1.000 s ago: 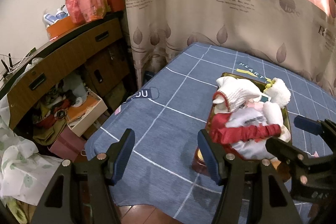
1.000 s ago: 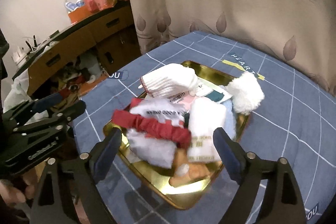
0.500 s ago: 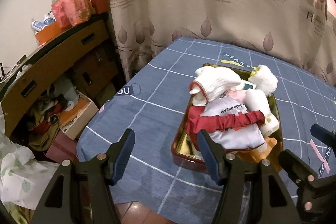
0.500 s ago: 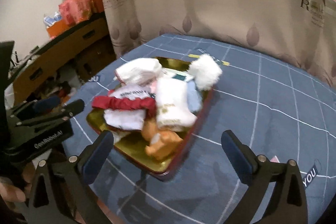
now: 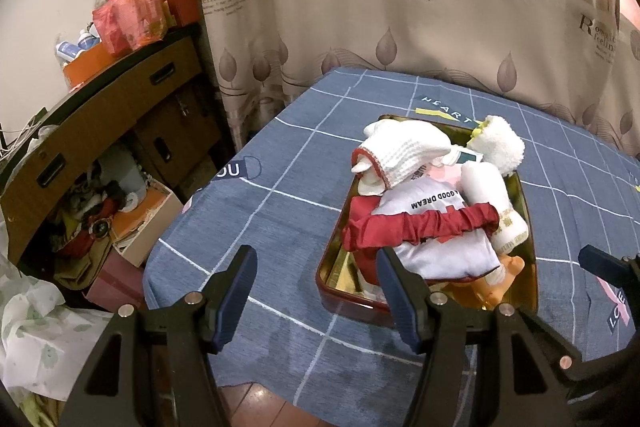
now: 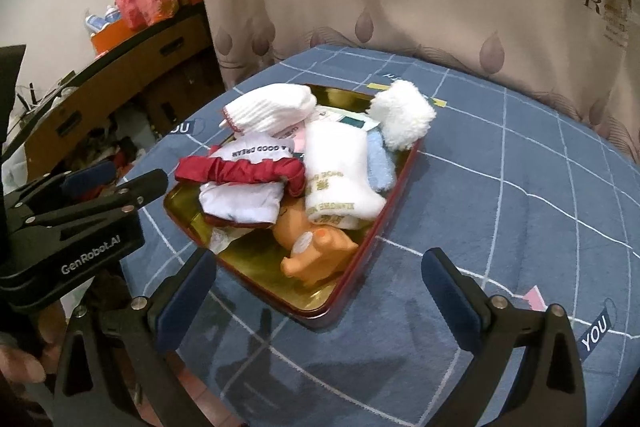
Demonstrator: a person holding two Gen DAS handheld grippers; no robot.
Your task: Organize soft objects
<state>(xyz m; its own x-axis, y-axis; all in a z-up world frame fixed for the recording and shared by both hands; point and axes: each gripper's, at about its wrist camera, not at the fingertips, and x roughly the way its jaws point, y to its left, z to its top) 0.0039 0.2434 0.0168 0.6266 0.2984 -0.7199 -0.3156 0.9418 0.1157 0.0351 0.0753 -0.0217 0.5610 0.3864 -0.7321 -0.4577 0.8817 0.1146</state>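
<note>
On the blue checked tablecloth (image 6: 500, 163), a gold-lined tray (image 6: 320, 301) with a dark red outer wall is sitting heaped with soft things; a white knitted glove (image 6: 268, 109) is lying at the far left of the pile, a fluffy white ball (image 6: 404, 115) is resting against the far right rim, and a white sock (image 6: 336, 179) with gold lettering is stretching down the middle, with a pale blue cloth (image 6: 380, 167) showing just beside it; a red scrunchie (image 6: 240, 171) is draping across a white printed pouch (image 6: 240, 199) (the lettering reads "A GOOD DREAM"), and an orange toy (image 6: 316, 251) is lying on the bare gold floor at the near end.

Both tongs are hanging above the near edge of the table, touching nothing; the left gripper (image 5: 312, 291) is standing with its 2 fingers spread wide, nothing between them, its right finger overlapping the tray's near left corner in that view; the right gripper (image 6: 316, 291) is likewise gaping and holding nothing, the tray's near end lying between its fingers in view.

A leaf-printed curtain (image 5: 400, 27) is hanging behind the table; a wooden cabinet (image 5: 108, 115) is standing to the left.
</note>
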